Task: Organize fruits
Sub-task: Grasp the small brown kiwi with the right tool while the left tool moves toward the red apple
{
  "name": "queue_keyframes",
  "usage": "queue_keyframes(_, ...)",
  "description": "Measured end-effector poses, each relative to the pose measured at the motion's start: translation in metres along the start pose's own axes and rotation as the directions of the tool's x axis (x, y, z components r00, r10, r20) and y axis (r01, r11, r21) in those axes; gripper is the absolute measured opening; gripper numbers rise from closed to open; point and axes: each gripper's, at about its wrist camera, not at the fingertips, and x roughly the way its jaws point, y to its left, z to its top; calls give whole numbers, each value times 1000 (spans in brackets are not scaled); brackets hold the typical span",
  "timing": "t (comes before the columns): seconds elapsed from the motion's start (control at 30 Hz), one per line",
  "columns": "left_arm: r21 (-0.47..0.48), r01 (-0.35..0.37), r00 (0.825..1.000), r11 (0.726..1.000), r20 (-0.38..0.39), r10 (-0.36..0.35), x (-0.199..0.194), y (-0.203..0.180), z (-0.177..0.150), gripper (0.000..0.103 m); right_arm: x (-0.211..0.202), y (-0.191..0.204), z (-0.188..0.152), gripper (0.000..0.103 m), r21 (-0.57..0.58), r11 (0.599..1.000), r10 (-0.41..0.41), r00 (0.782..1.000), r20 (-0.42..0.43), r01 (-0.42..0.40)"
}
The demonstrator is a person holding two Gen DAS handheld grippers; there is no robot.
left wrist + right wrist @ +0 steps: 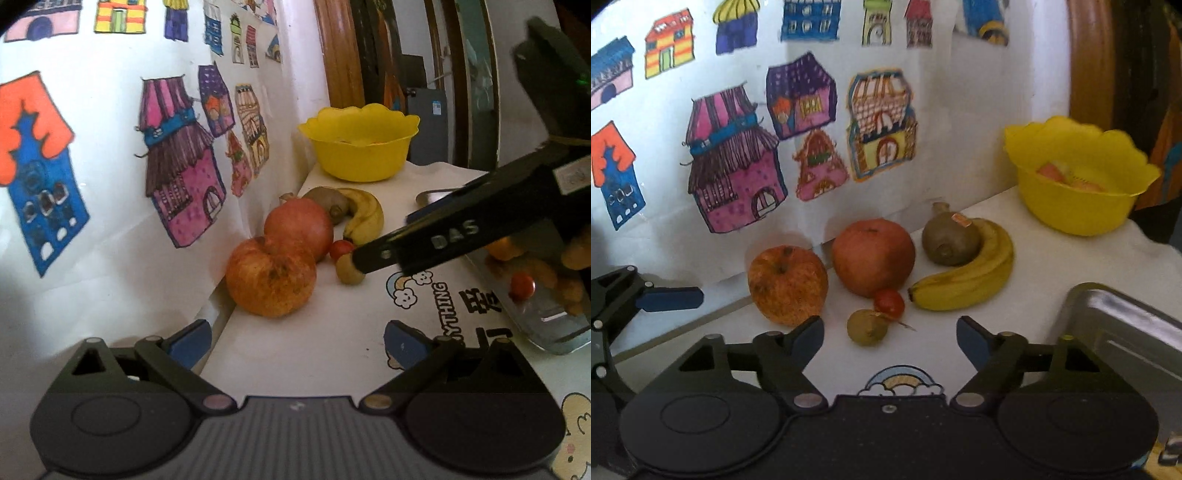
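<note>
Along the wall lie an apple point(786, 282), a round red fruit point(873, 256), a kiwi point(949, 240) and a banana point(971, 277). In front of them sit a cherry tomato point(889, 302) and a small greenish fruit point(866, 326). My right gripper point(890, 341) is open, and the greenish fruit lies just ahead of the gap between its fingers. In the left wrist view one of those fingers point(376, 254) touches or nearly touches the greenish fruit point(349, 273). My left gripper point(295, 343) is open and empty, a short way back from the apple point(271, 280).
A yellow bowl point(1071, 206) with pinkish pieces stands at the far end of the white table. A metal tray point(546, 321) at the right holds orange pieces and a cherry tomato point(522, 286). A wall with house drawings point(735, 173) runs close behind the fruits.
</note>
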Motion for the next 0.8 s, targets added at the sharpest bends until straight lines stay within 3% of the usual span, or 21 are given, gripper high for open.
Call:
queue_keyframes(0.13, 18, 3, 1000, 1000, -10, -3, 5, -3, 1, 98, 15, 0, 1, 61, 12, 1000, 29, 999, -46, -28)
queue_keyframes(0.3, 22, -5, 1000, 1000, -20, 6, 6, -1, 2, 96, 27, 0, 3, 58, 13, 1000, 28, 997, -76, -27)
queue_keyframes(0.63, 13, 6, 1000, 1000, -17, -6, 7, 2, 4, 93, 35, 2, 5, 41, 33, 999, 35, 997, -70, -32)
queue_keyframes(0.73, 9, 14, 1000, 1000, -18, -14, 7, 3, 3, 92, 35, 1, 4, 40, 42, 998, 40, 997, -63, -38)
queue_keyframes(0.8, 6, 15, 1000, 1000, -17, -15, 7, 4, 3, 92, 34, 0, 3, 45, 52, 997, 53, 997, -63, -50)
